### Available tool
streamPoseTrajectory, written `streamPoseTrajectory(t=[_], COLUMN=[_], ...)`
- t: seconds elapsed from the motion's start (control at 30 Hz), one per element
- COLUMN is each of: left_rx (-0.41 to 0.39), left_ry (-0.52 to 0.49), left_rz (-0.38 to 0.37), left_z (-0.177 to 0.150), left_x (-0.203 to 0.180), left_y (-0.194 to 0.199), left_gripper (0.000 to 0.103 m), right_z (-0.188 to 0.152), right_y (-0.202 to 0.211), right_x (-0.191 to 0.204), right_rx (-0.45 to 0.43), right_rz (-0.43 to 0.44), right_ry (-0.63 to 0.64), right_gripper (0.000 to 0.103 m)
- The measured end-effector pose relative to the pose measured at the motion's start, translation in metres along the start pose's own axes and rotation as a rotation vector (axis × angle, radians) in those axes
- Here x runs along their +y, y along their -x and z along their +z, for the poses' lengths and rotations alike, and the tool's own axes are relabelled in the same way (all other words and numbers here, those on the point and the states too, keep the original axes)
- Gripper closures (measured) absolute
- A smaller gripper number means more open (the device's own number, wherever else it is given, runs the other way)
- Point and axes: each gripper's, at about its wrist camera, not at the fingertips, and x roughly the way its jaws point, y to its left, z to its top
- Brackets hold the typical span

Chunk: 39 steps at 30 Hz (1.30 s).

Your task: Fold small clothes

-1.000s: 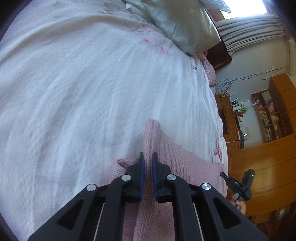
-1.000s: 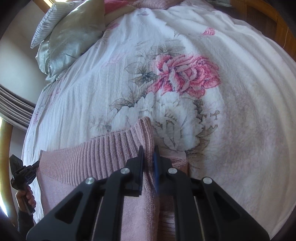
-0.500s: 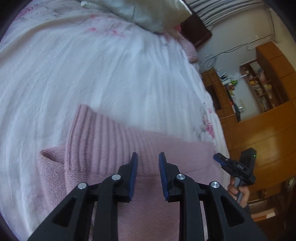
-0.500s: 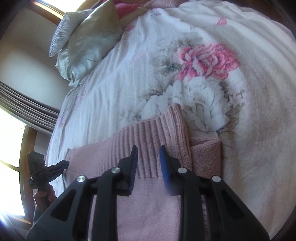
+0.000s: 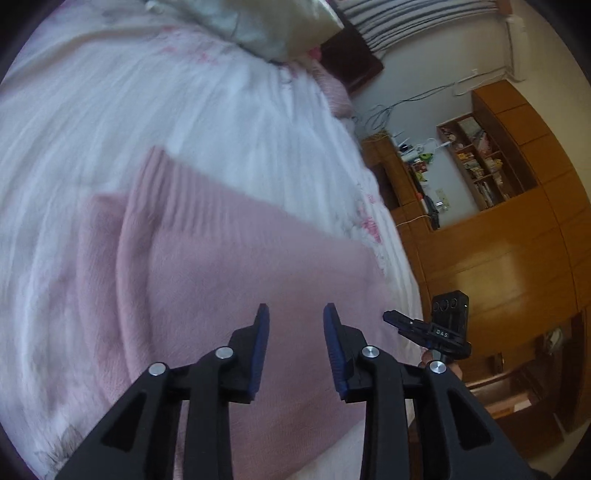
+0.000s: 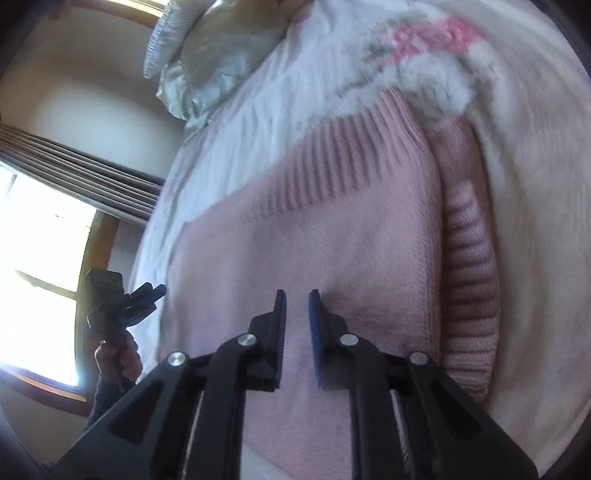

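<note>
Though folded over on itself, wants one more fold, judging by the broad slab of sweater (image 5: 229, 266) (image 6: 332, 240) lying flat on the bed (image 5: 110, 110) near its edge, ribbed hem toward the pillow (image 5: 266, 26), with a tucked layer, likely a sleeve (image 6: 469, 295), showing past the body along the side.

To do it well: take two corners of one short end, pinching through every layer and not the top knit alone. Lift low, carry across with both sides at one pace, and line up edge on edge, so as not to slump the thick knit or drag the tucked sleeve loose. Lay down first, then let go, then smooth outward.

Left claw (image 5: 295, 308): released, wide gap, nothing between the pads, hovering above the near part of the sweater. Right claw (image 6: 297, 293): released as well, narrower gap, empty, poised over the body just inward of the sleeve seam. Whether either brushes the knit, cannot tell.

Underneath, a white crinkled bedcover with a pink rose print (image 6: 436, 37) beyond the hem; soft, probably yielding under a press, so better to pinch than to scoop. Past the bed on the left claw's side, a pleated curtain (image 6: 74, 158) and a bright window (image 6: 37, 240). On the right claw's side, wooden cabinets (image 5: 498, 251), a cluttered open shelf (image 5: 480, 158) and loose cables (image 5: 424, 92) on a pale wall.
</note>
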Motion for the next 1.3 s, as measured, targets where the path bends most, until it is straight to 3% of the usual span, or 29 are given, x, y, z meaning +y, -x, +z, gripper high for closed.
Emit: streamPoseTrajectory(t=[0.07, 0.1, 0.13, 0.17, 0.2, 0.27, 0.33, 0.4, 0.5, 0.57, 0.6, 0.63, 0.73, 0.77, 0.8, 0.83, 0.87, 0.93, 1.13, 1.2, 1.3], left_rx=[-0.006, -0.018, -0.033, -0.053, -0.078, -0.088, -0.047, 0.009, 0.057, 0.054, 0.046, 0.039, 0.023, 0.016, 0.002, -0.015, -0.03, -0.041, 0.023, 0.044, 0.057], left_ry=[0.038, 0.052, 0.068, 0.07, 0.058, -0.017, -0.08, -0.101, -0.034, -0.013, 0.015, 0.037, 0.085, 0.103, 0.122, 0.143, 0.162, 0.201, 0.267, 0.28, 0.286], left_rz=[0.024, 0.03, 0.022, 0.014, -0.012, -0.105, -0.176, -0.144, -0.034, -0.02, -0.033, -0.043, -0.07, -0.074, -0.084, -0.079, -0.058, -0.035, -0.04, -0.048, -0.062], left_z=[-0.006, -0.006, -0.007, -0.009, -0.014, -0.033, -0.064, -0.091, -0.109, -0.114, -0.116, -0.116, -0.118, -0.117, -0.116, -0.113, -0.108, -0.095, -0.047, -0.032, -0.014], left_x=[0.022, 0.027, 0.027, 0.023, 0.014, -0.009, -0.025, -0.025, 0.008, 0.025, 0.03, 0.031, 0.032, 0.034, 0.036, 0.039, 0.042, 0.048, 0.055, 0.06, 0.065], left_y=[-0.005, -0.001, 0.006, 0.016, 0.029, 0.051, 0.06, 0.051, 0.027, 0.023, 0.027, 0.033, 0.059, 0.07, 0.082, 0.095, 0.107, 0.122, 0.116, 0.106, 0.086], left_gripper=[0.099, 0.102, 0.1, 0.084, 0.076, 0.073, 0.073, 0.073, 0.073, 0.087, 0.087, 0.085, 0.061, 0.047, 0.041, 0.028, 0.021, 0.021, 0.014, 0.014, 0.014], right_z=[-0.001, 0.001, 0.002, 0.001, -0.002, -0.02, -0.047, -0.072, -0.092, -0.091, -0.09, -0.088, -0.092, -0.097, -0.102, -0.112, -0.121, -0.143, -0.237, -0.258, -0.278], right_y=[-0.004, 0.0, 0.007, 0.015, 0.023, 0.038, 0.041, 0.035, 0.026, 0.034, 0.045, 0.054, 0.091, 0.104, 0.116, 0.124, 0.131, 0.129, 0.046, 0.01, -0.044], right_x=[-0.02, -0.023, -0.022, -0.017, -0.011, 0.007, 0.018, 0.015, -0.02, -0.041, -0.048, -0.053, -0.051, -0.041, -0.023, -0.006, 0.014, 0.067, 0.186, 0.209, 0.231], right_rx=[-0.003, -0.015, -0.033, -0.044, -0.05, -0.047, -0.007, 0.031, 0.056, 0.025, -0.007, -0.031, -0.101, -0.128, -0.153, -0.173, -0.191, -0.232, -0.233, -0.233, -0.237], right_rz=[0.015, 0.011, -0.001, 0.003, 0.022, 0.076, 0.103, 0.078, 0.037, 0.059, 0.056, 0.048, -0.009, -0.041, -0.084, -0.121, -0.17, -0.292, -0.604, -0.644, -0.732], right_ry=[-0.068, -0.089, -0.102, -0.107, -0.099, -0.045, 0.003, 0.019, -0.052, -0.116, -0.149, -0.169, -0.176, -0.137, -0.078, -0.017, 0.053, 0.221, 0.744, 0.864, 1.023], right_gripper=[0.103, 0.103, 0.103, 0.098, 0.094, 0.094, 0.091, 0.09, 0.103, 0.103, 0.103, 0.103, 0.094, 0.093, 0.09, 0.082, 0.075, 0.041, 0.027, 0.021, 0.021])
